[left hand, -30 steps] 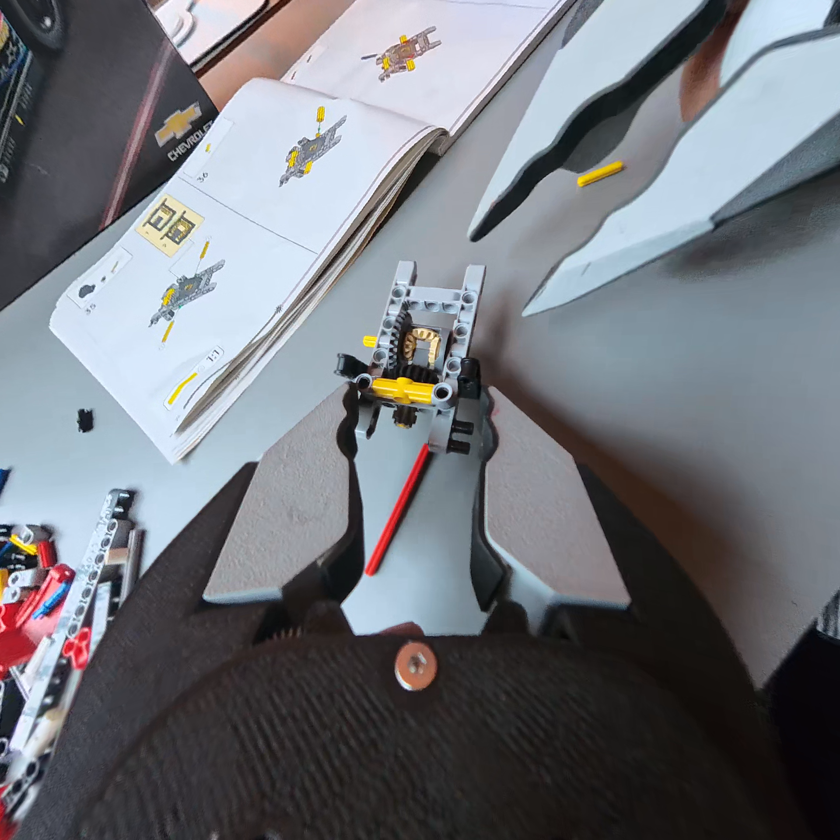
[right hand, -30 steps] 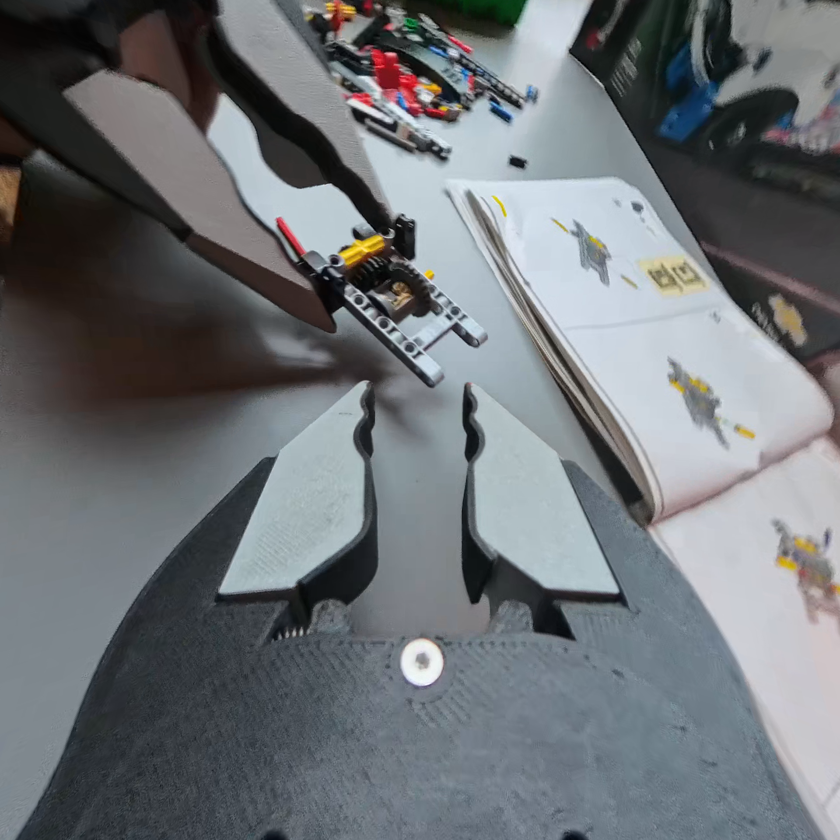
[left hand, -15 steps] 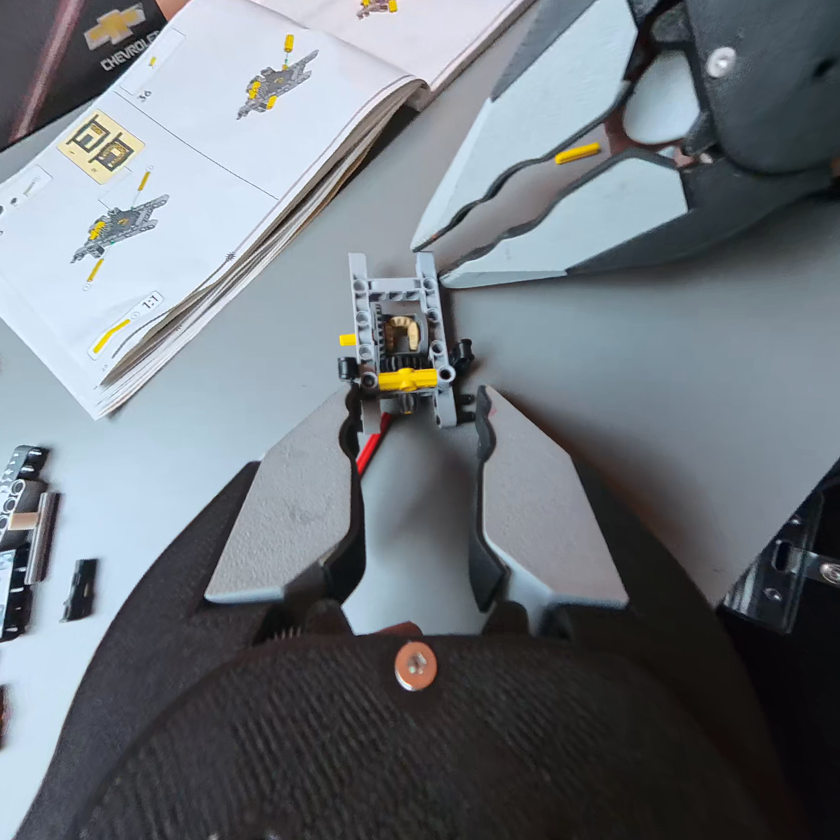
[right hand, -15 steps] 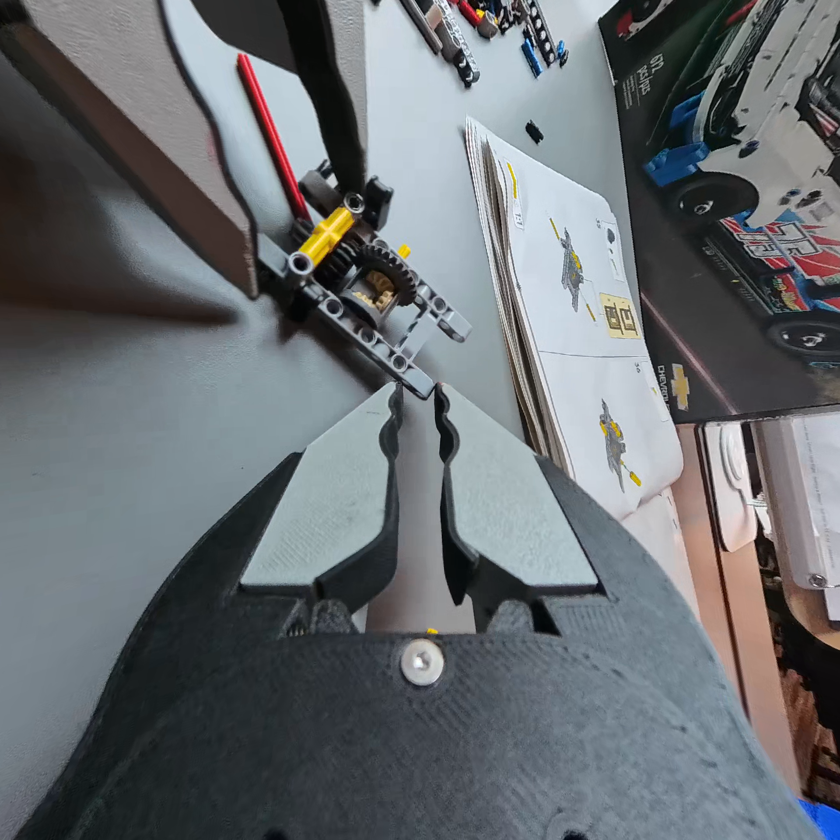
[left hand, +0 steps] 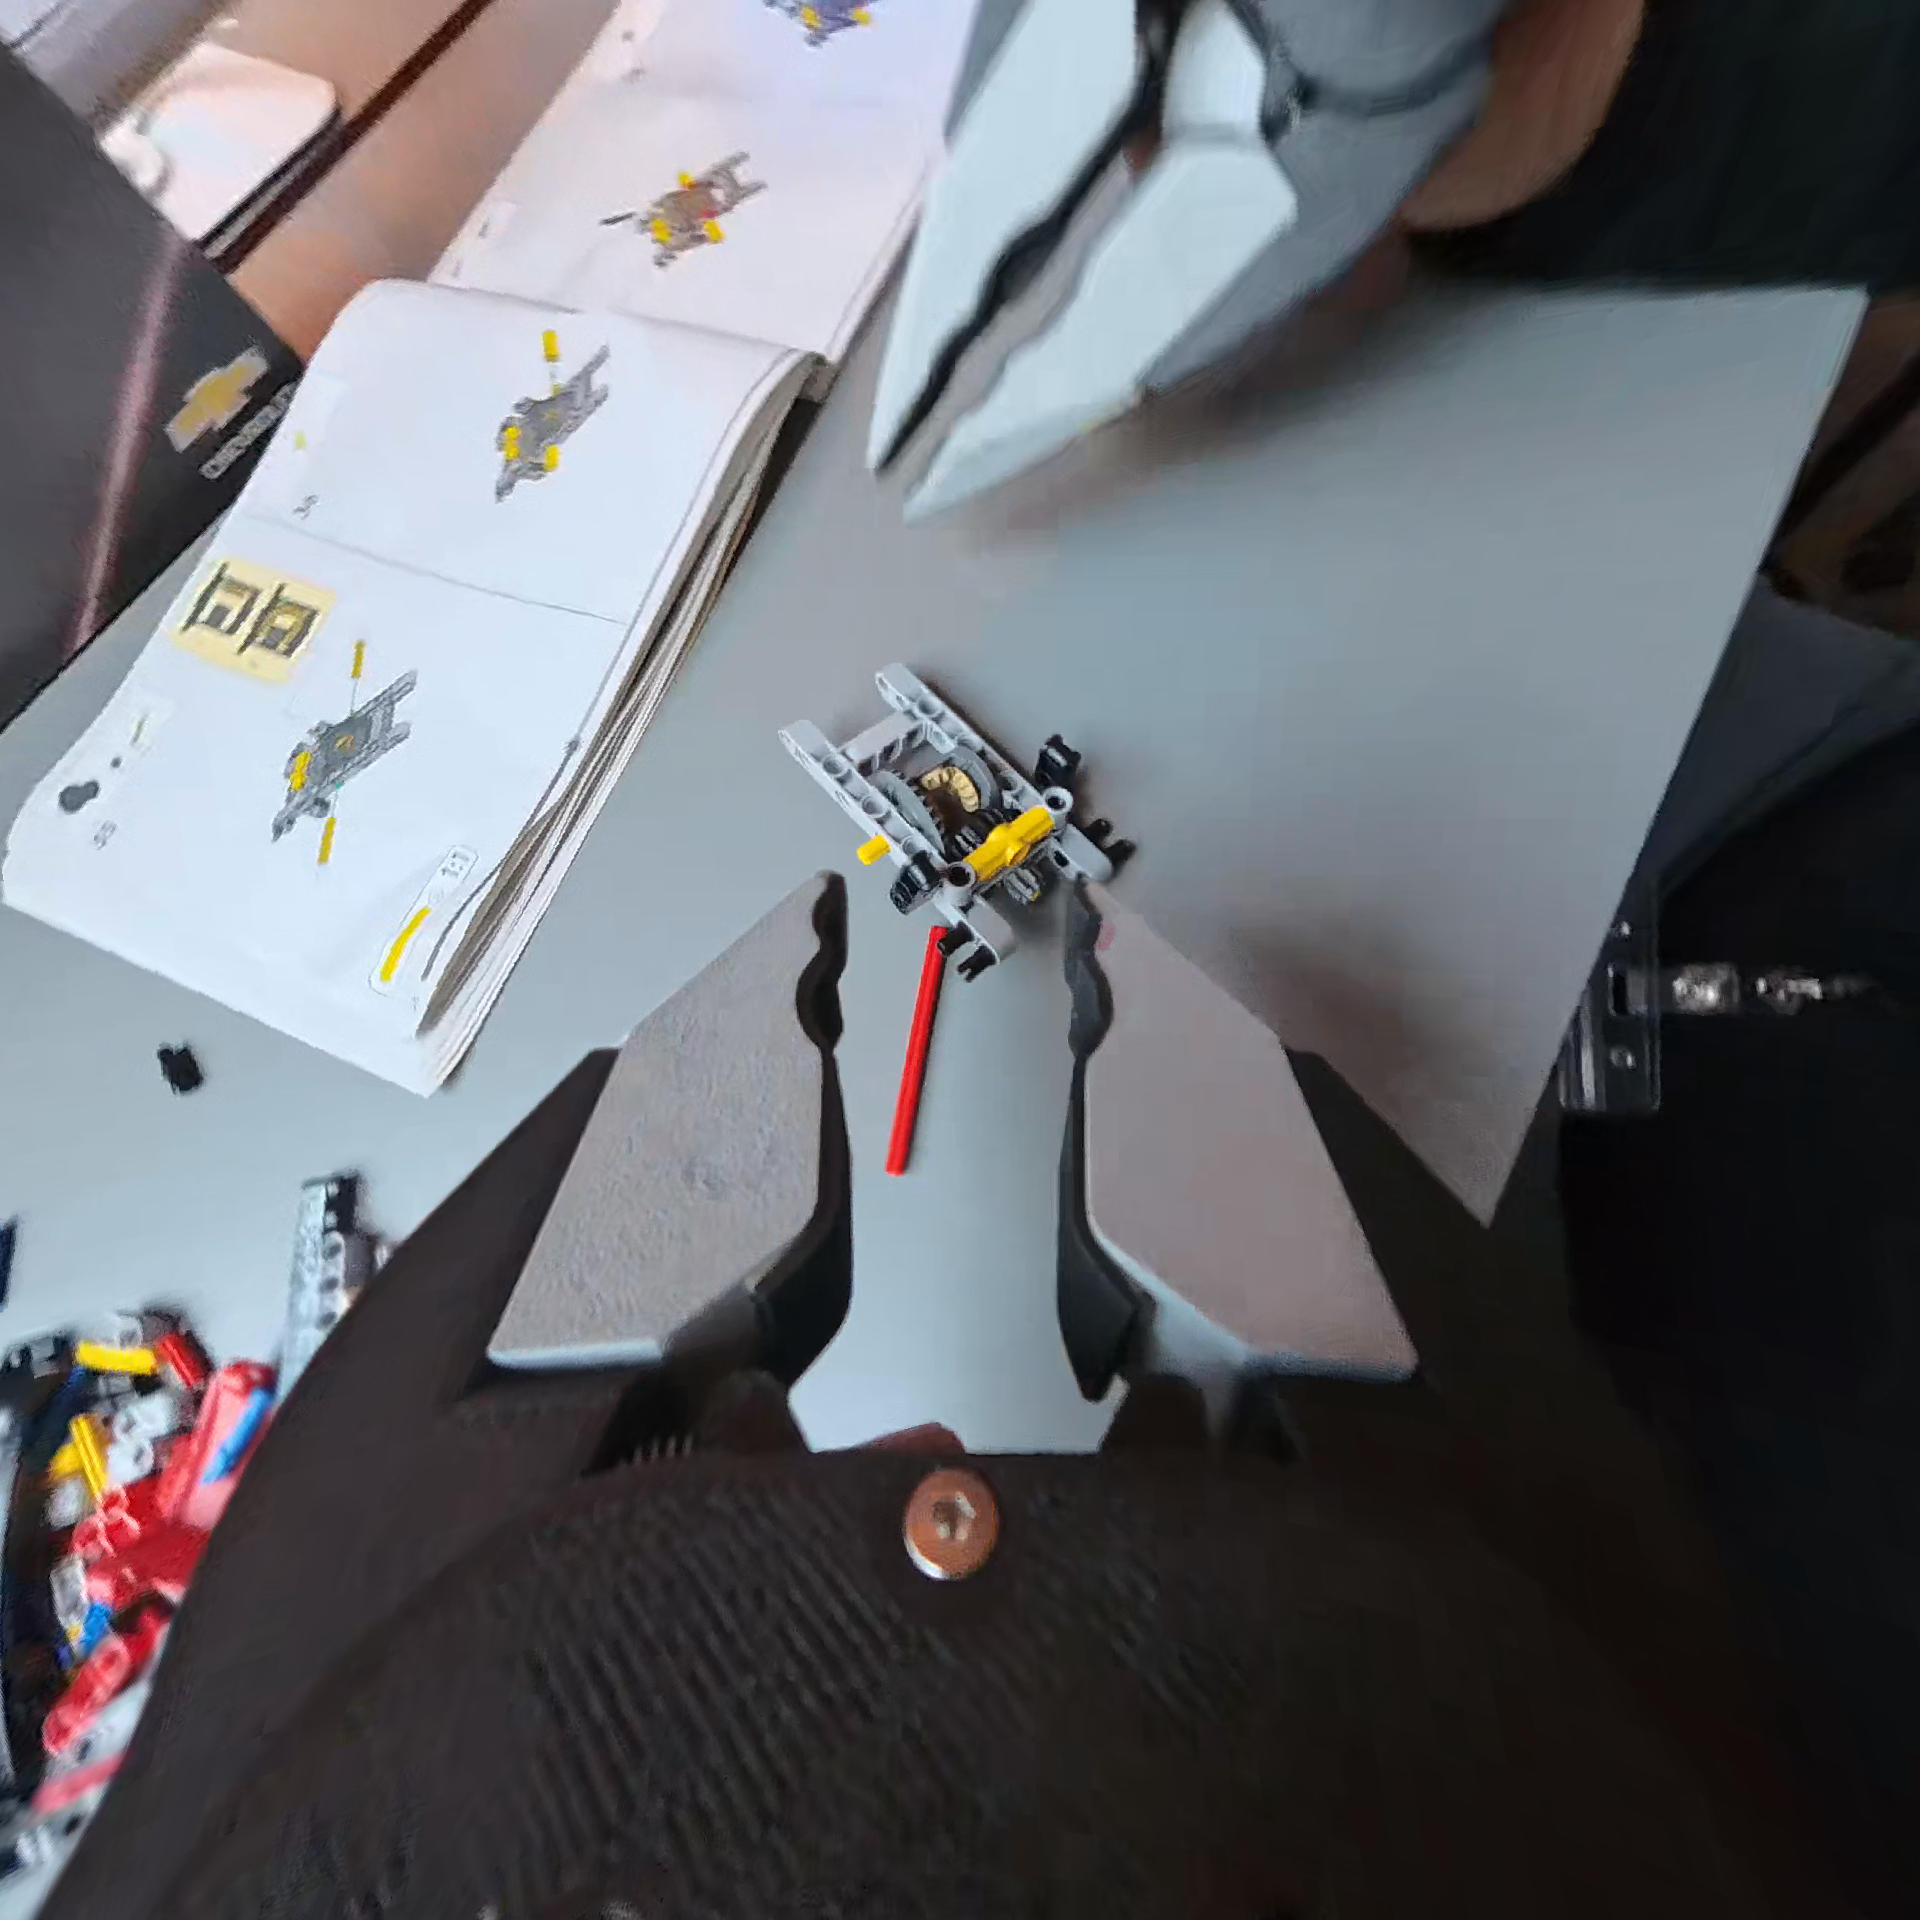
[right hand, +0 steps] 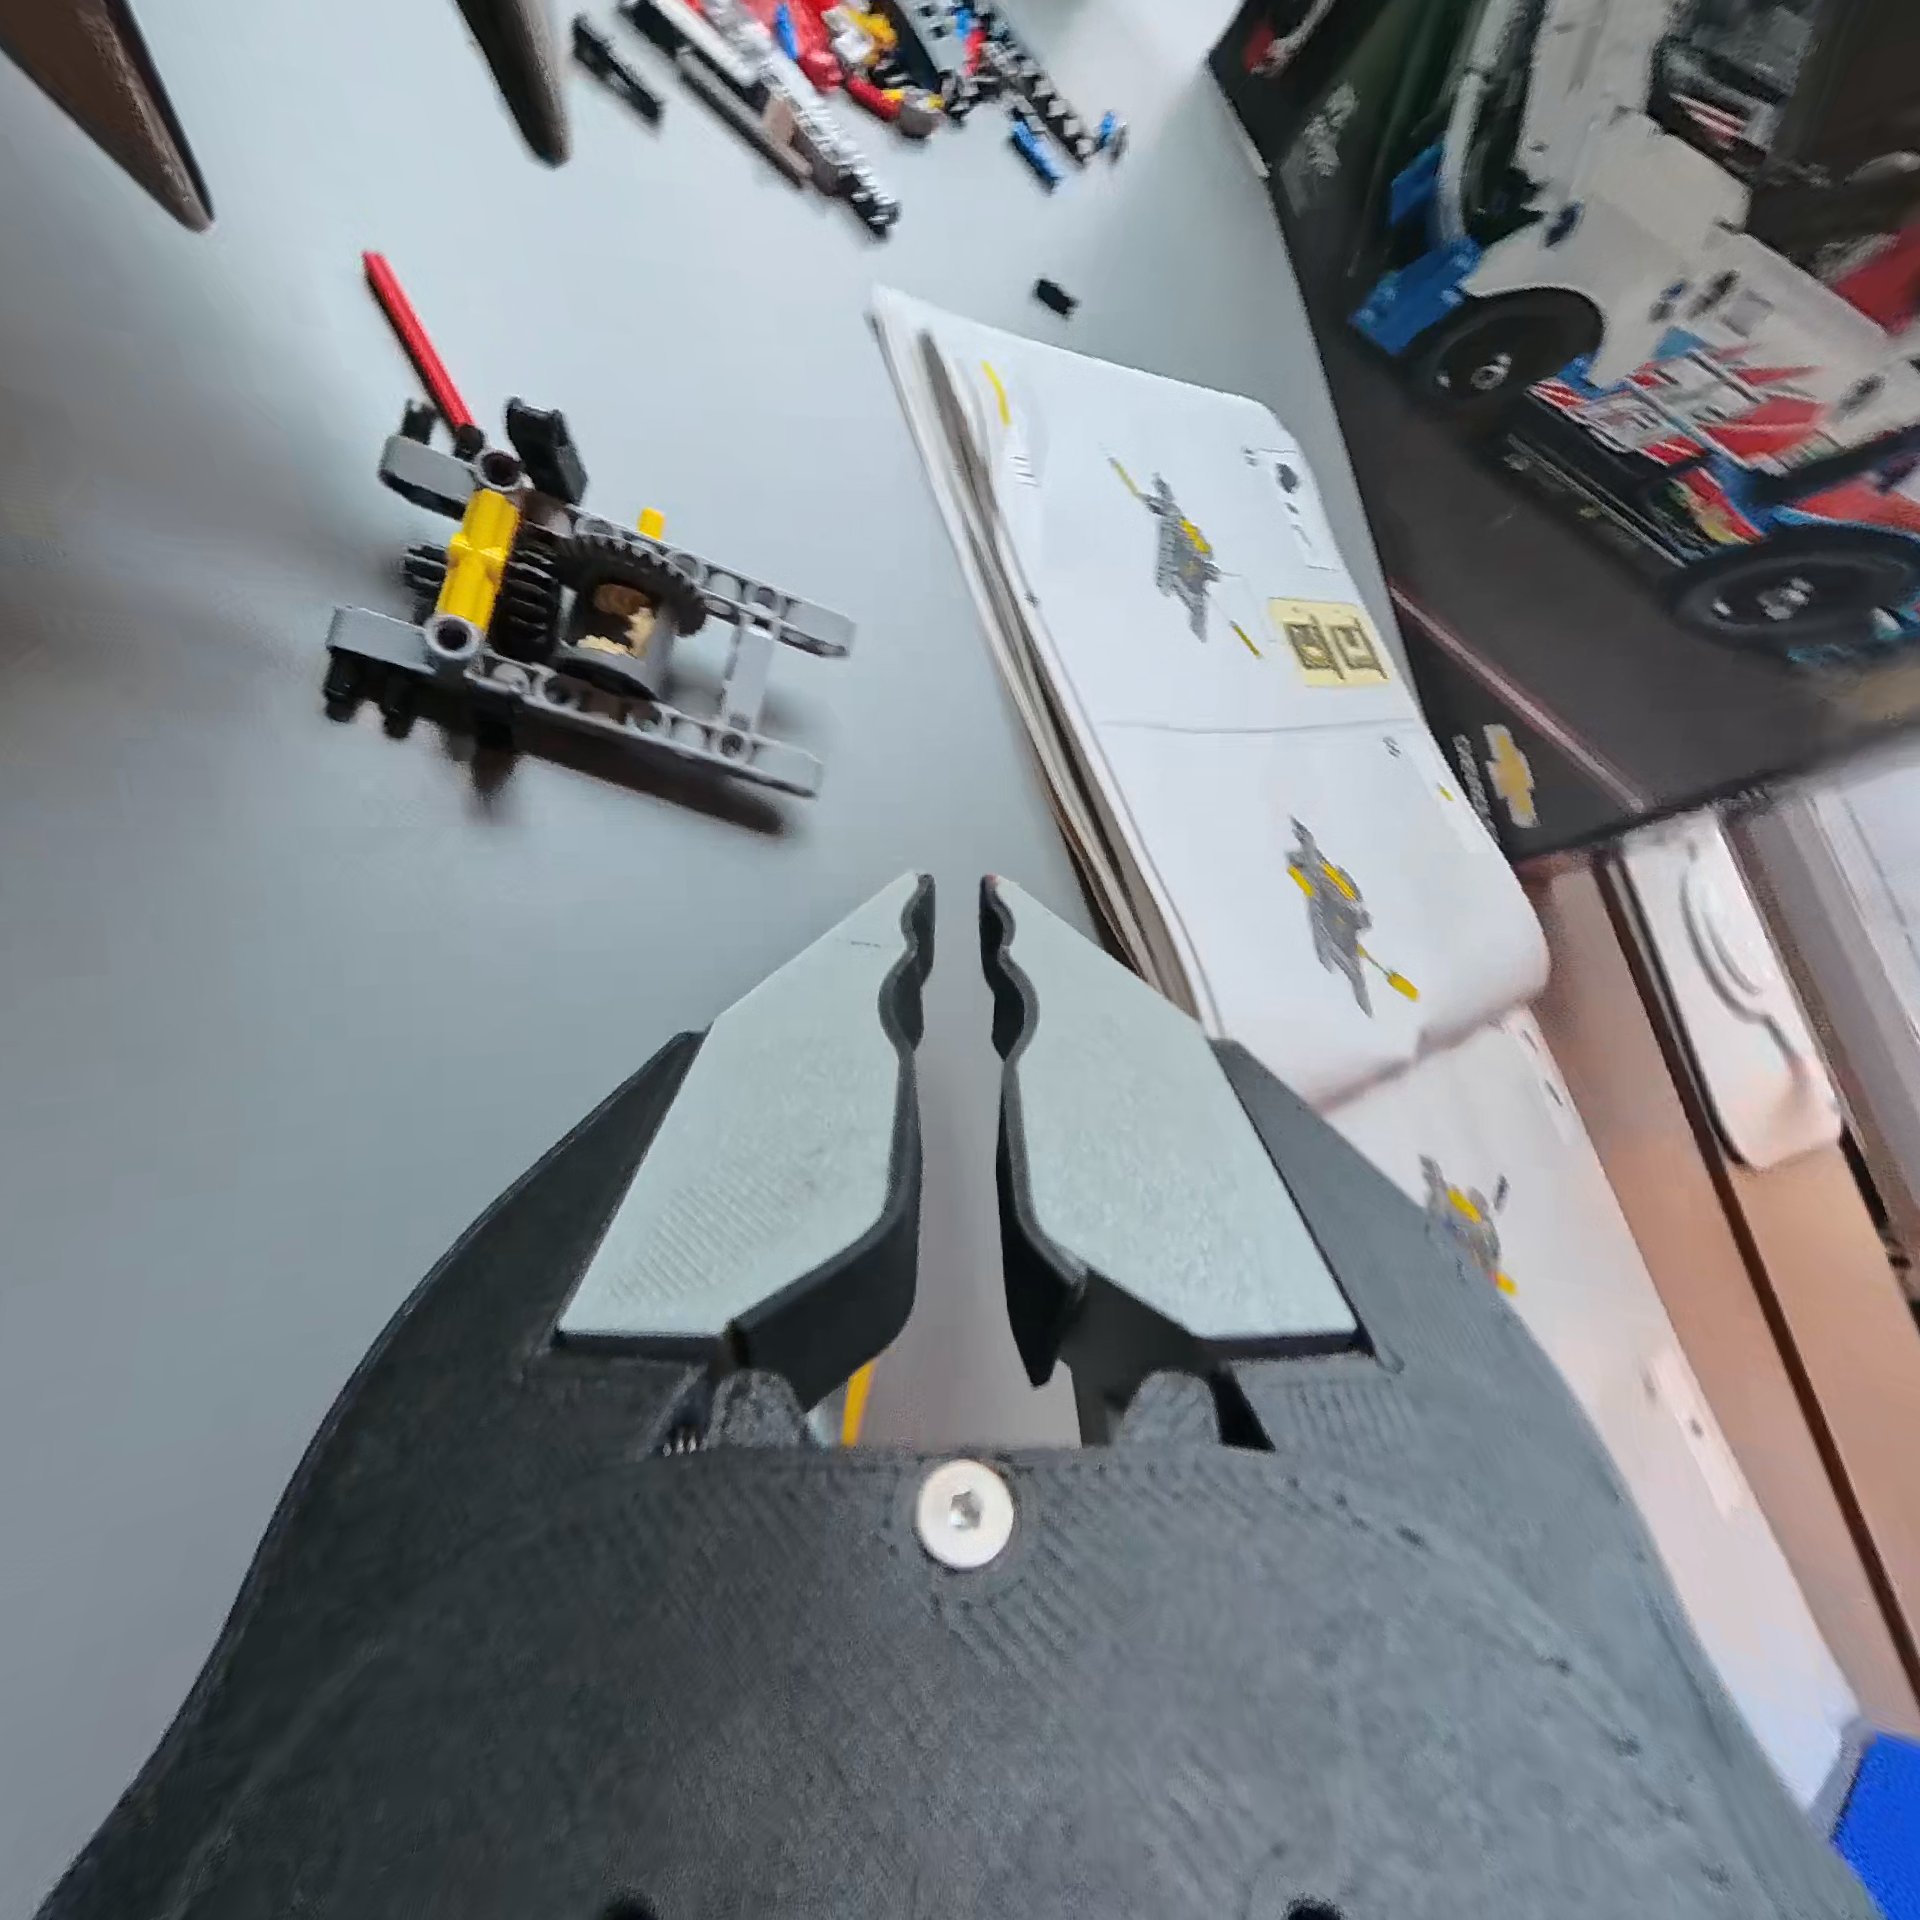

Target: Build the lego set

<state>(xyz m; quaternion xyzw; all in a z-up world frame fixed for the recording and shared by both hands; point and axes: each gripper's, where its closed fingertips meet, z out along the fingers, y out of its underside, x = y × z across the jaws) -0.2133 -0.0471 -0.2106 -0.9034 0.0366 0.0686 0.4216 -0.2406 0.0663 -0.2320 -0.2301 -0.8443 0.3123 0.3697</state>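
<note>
A grey lego frame (left hand: 894,758) with black gears and a yellow cross piece lies flat on the grey table, and it also shows in the right wrist view (right hand: 582,634). A red axle (left hand: 912,1060) sticks out of its near end. My left gripper (left hand: 951,904) is open and empty, with its tips just short of the frame. My right gripper (right hand: 954,888) has its jaws almost together. A sliver of a small yellow axle (right hand: 857,1403) shows deep between them. The right gripper hangs blurred above the table (left hand: 899,488), away from the frame.
An open instruction booklet (left hand: 416,582) lies left of the frame, and the dark set box (right hand: 1610,364) stands behind it. A heap of loose pieces (left hand: 114,1455) lies at the near left. A small black piece (left hand: 179,1068) lies alone. The table edge (left hand: 1662,831) runs close on the right. Spacing between my two grippers at the tips: around 12 cm. Measured from the fingertips, the red axle (left hand: 912,1060) is 6 cm or so from the left gripper and 15 cm from the right. Look for it in the right wrist view (right hand: 433,373) too.
My left gripper let go of the frame, which now rests on the table, and drew back. My right gripper closed around the yellow axle and lifted away.
</note>
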